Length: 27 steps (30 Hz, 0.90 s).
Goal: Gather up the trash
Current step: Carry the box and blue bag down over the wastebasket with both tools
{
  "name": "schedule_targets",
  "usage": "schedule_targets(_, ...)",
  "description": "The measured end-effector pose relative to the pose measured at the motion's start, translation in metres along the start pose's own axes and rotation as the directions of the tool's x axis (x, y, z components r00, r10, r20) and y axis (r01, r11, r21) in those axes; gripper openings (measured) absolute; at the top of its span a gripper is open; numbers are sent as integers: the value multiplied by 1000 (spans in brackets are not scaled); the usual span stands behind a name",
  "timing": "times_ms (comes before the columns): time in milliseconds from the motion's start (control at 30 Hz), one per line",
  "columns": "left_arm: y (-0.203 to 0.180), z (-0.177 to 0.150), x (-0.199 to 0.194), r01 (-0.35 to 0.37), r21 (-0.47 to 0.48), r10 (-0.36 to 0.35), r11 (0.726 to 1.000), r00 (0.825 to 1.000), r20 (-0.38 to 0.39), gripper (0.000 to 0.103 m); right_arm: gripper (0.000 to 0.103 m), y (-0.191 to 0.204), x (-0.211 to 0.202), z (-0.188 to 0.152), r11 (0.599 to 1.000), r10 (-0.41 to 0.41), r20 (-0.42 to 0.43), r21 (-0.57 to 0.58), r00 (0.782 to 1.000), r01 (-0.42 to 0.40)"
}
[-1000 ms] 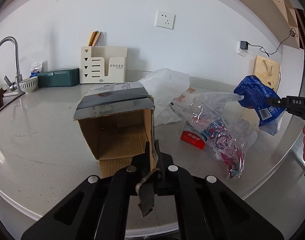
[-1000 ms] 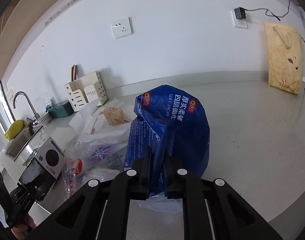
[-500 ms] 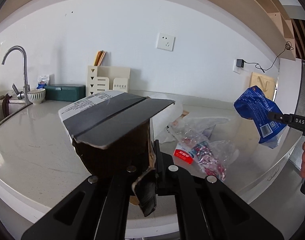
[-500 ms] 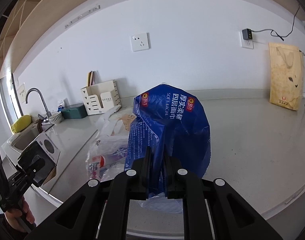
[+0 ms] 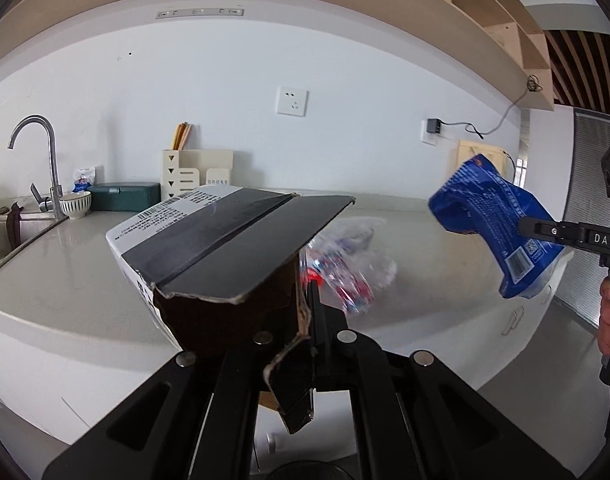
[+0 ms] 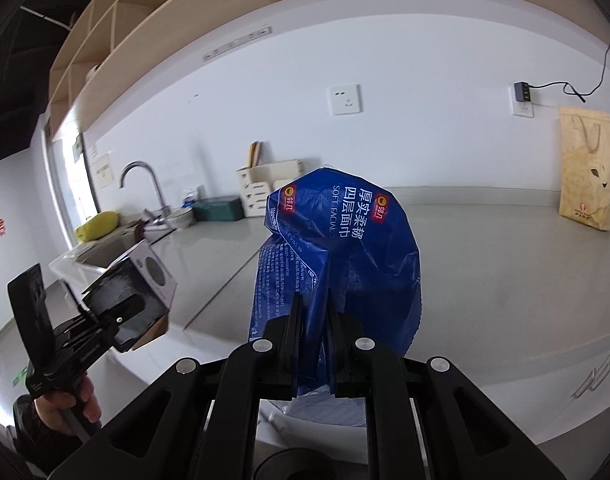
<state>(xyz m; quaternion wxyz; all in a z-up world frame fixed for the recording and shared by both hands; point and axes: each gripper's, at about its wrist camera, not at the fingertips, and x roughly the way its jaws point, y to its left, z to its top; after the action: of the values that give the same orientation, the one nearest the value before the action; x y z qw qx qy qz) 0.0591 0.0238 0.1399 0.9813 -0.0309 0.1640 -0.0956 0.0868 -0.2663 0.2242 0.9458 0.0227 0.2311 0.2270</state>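
Observation:
My left gripper (image 5: 305,316) is shut on the side wall of an open cardboard box (image 5: 233,240) with black flaps and holds it in the air in front of the counter. The box also shows in the right wrist view (image 6: 141,296), held by the left gripper (image 6: 121,320). My right gripper (image 6: 313,320) is shut on a blue tissue wrapper (image 6: 345,248) and holds it lifted off the counter. The wrapper shows at the right of the left wrist view (image 5: 493,220). A clear plastic bag of wrappers (image 5: 345,272) lies on the counter behind the box.
The grey counter (image 5: 65,280) runs along a white wall. A sink with a tap (image 5: 37,160) is at the left, with a bowl (image 5: 75,204), a green tin (image 5: 125,196) and a cream organiser (image 5: 197,172). A paper bag (image 6: 589,172) leans at the far right.
Both grippers have lifted and pulled back from the counter with the box and the blue wrapper. The box has tilted so I see its top flaps, not its inside.

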Motion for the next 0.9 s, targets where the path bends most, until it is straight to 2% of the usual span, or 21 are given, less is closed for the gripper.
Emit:
schedule_targets(233,-25,-48,-45,57,17,-56,998,996,-73,4,14,29,-18,-51,996,83,-83,-24,993,-85)
schedule_targets(400,-40,-87,-56,85,24,-80,996,985,-155,4,14,39,-15,-85,994,104,-157,-23,982,-109)
schedule_targets(533,-46,-118,-43,114,-33,-118,993,965,-235,4,14,37,-1,-115,994,111,-226,11,968,-111)
schedule_targets(633,-52,-137,-25,135,-31,-138,990,945,-295,4,14,35,15,-135,993,116,-281,32,953,-111)
schedule_targets(733,-54,-152,-10,149,-27,-150,988,936,-319,4,14,30,33,-154,993,120,-327,62,937,-105)
schedule_targets(833,-55,-171,6,155,-39,-158,987,917,-367,4,14,26,51,-173,991,124,-367,86,922,-99)
schedule_targets(900,-55,-184,19,156,-51,-163,987,898,-409,4,14,24,64,-186,990,127,-399,100,908,-95)
